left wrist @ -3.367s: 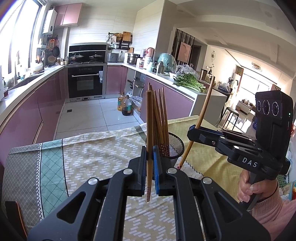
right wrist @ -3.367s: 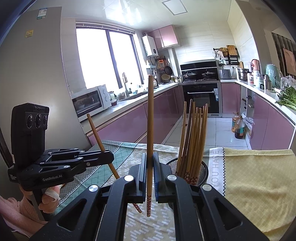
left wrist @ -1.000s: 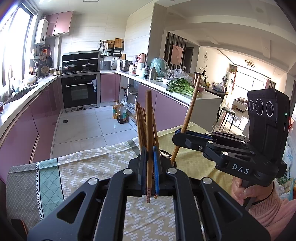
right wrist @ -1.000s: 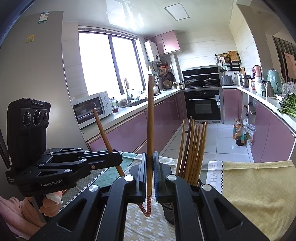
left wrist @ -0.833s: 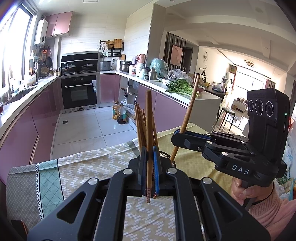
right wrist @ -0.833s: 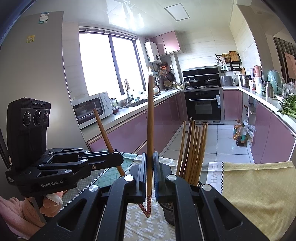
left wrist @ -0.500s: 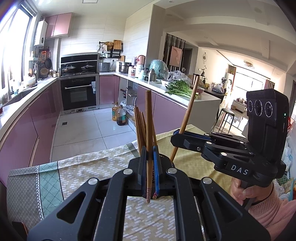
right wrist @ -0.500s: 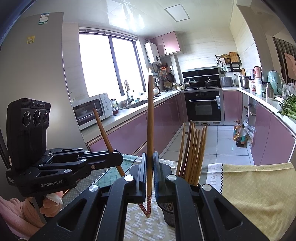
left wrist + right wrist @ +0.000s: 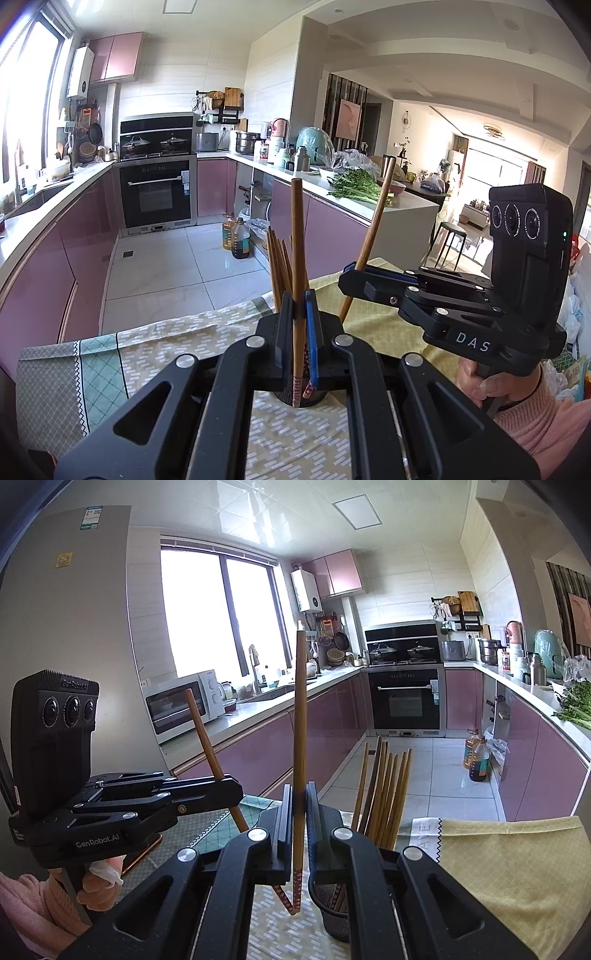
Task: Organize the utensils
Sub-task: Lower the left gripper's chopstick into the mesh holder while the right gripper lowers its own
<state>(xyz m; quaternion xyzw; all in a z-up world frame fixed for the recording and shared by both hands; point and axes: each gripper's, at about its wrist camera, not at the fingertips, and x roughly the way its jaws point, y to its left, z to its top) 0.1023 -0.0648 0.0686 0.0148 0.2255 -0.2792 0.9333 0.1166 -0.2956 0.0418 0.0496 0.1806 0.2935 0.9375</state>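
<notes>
Two sets of tongs, one chopstick apiece: the left tongs (image 9: pixel 300 325) are clamped on a brown wooden chopstick (image 9: pixel 297 236) held close to upright, while the right tongs (image 9: pixel 297 823) pinch a second chopstick (image 9: pixel 300 738) the same way, each gripped low on the shaft, just above the patterned tip. In the right wrist view the two patterned tips nearly meet, hanging just beside the rim of a black mesh holder (image 9: pixel 334 919) that stands on the cloth-covered worktop (image 9: pixel 155 354), toward its far edge.

The sticks look light, stiff and smooth, so they should carry without strain but could pivot or slide between the pads if the squeeze eases. A hold low on the shaft leaves most of the length standing free above; judged from this, a grip nearer the middle would swing less, though the low hold keeps the tips easy to aim at the holder's mouth.

The count: two chopsticks in hand, one per set of tongs. A bundle of chopsticks (image 9: pixel 384 786) already stands in the holder, leaning toward the far side; about seven can be made out in the right wrist view, though overlap makes the exact number uncertain. One holder is in view. The worktop wears a patterned cloth, with a yellow cloth (image 9: pixel 509 856) spread toward its right edge.
</notes>
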